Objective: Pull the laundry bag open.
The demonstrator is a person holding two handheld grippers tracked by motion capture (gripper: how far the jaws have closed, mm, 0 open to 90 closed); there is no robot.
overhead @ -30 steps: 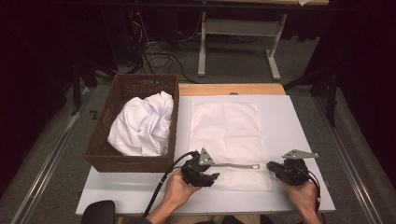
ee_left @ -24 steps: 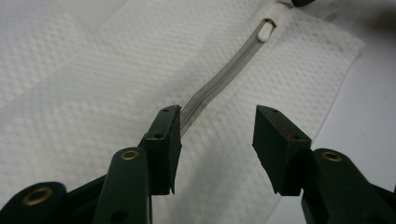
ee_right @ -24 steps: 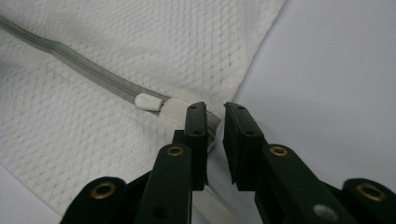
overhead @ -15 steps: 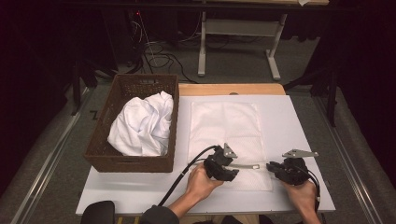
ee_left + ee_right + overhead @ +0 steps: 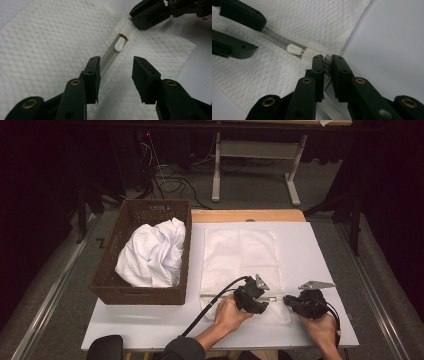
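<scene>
Right gripper (image 5: pixel 327 62) clamps narrow on the zipper end (image 5: pixel 327 61) at the near right corner of the white pillowcase (image 5: pixel 240 255), which lies flat on the white table (image 5: pixel 310 245) just right of the wicker basket (image 5: pixel 145 290) holding a crumpled white cloth (image 5: pixel 150 255). Left gripper (image 5: pixel 116 72) has just been closing, jaws part-open astride the zipper track (image 5: pixel 107 56), pads apparently not pressing it. White zipper pull (image 5: pixel 119 44) sits between both grippers.

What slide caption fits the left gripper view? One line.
Left gripper open over the zipper; right gripper pinches its end.
</scene>
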